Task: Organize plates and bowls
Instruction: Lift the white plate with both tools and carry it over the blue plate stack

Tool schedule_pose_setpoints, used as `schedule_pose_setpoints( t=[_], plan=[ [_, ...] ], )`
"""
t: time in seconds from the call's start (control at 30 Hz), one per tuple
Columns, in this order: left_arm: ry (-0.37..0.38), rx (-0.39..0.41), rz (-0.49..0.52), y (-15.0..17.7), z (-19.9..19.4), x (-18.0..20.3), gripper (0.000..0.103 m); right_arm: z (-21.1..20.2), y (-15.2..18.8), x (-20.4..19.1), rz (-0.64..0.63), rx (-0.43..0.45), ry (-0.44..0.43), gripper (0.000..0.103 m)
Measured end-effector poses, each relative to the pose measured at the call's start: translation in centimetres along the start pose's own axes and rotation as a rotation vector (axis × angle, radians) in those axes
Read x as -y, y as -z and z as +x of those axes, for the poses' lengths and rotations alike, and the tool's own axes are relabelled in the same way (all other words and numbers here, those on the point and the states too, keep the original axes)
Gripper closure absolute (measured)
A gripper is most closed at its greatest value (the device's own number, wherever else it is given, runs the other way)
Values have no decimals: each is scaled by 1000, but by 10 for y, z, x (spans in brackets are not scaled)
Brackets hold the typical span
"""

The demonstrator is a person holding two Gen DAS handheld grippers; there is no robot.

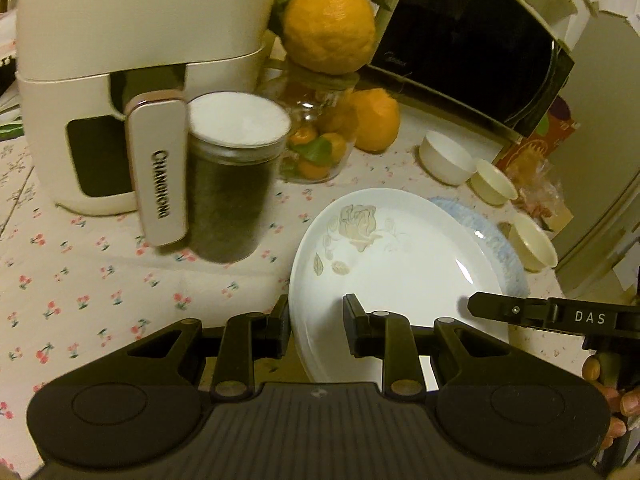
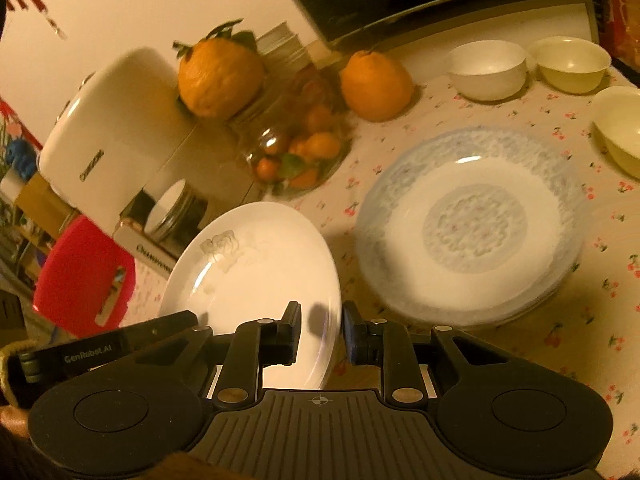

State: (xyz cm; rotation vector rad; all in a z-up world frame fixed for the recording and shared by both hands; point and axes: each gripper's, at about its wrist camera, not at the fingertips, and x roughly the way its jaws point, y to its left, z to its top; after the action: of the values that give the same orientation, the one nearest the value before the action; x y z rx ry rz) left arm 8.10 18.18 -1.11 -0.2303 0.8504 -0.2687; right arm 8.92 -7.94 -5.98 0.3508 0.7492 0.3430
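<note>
A white plate with a rose print is held off the table between both grippers. My left gripper is shut on its left rim. My right gripper is shut on its right rim; the plate shows tilted in the right wrist view. The right gripper's finger also shows in the left wrist view. A blue-patterned plate lies on the table just right of the white plate; its rim shows behind it. Three small bowls stand beyond: white, cream, cream.
A cream air fryer and a dark jar with a white lid stand at the left. A glass bowl of small oranges, two large citrus fruits and a microwave are at the back. Floral tablecloth covers the table.
</note>
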Motion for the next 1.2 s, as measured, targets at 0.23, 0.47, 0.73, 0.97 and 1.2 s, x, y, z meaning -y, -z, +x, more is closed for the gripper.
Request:
schedule_pose_setpoints(
  t=[0.23,0.47,0.73,0.97,1.2],
  plan=[
    [20,5,-10,-8,13,17,79,-9,-15,19,43,29,6,81],
    [36,4,-19,-15,25,34,80,-18,-23,37,75,45,26,81],
    [49,-2,-22,-20,39,52,80,-26,-33,58,116,68,47,81],
    [58,-19,-32,-22,57,66,80,-29,-39,78,154,80,77,81],
    [58,-23,-45,-24,73,76,80,-28,-43,94,186,84,107,81]
  ],
)
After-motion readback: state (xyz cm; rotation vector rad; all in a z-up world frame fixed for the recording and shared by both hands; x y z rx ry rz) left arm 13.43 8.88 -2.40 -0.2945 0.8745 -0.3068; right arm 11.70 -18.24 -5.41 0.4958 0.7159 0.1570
